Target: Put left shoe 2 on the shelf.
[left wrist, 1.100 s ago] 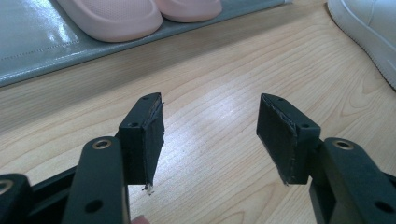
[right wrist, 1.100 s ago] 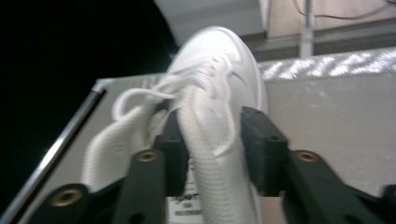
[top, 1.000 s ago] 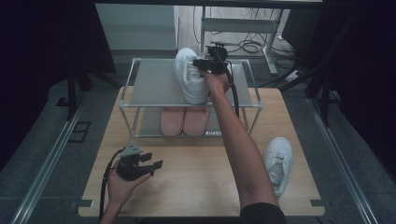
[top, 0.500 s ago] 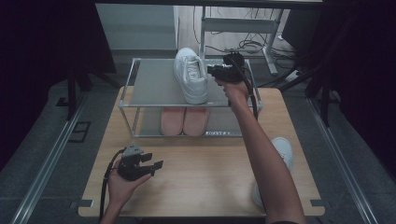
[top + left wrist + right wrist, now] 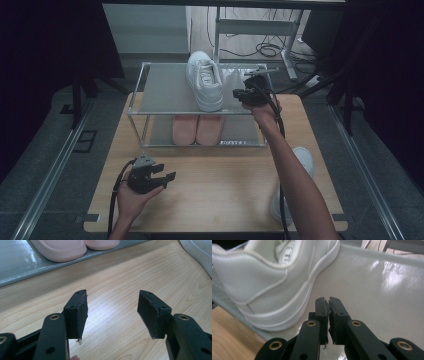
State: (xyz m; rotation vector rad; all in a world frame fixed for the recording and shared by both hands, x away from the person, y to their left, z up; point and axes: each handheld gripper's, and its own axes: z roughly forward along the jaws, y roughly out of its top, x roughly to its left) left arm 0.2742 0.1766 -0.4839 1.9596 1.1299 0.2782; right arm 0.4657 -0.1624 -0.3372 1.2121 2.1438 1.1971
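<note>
Sneaker [image 5: 205,80] set on rack's top shelf [image 5: 165,92], freeing space beside | right gripper [image 5: 248,93] jaws just closed, empty, beside it | left gripper [image 5: 150,176] wide, idle on table [image 5: 225,185]

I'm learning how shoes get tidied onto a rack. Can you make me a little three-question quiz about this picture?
1. True or false: the right tongs are pinching the white sneaker on the top shelf.
2. What sits on the lower shelf? A) pink slippers B) a black boot C) a ball
3. Fill in: the left tongs stand ____ above the wooden table.

Key
1. False: the jaws have just been closing and are shut on nothing, beside the sneaker.
2. A: the pink slippers.
3. open
</note>
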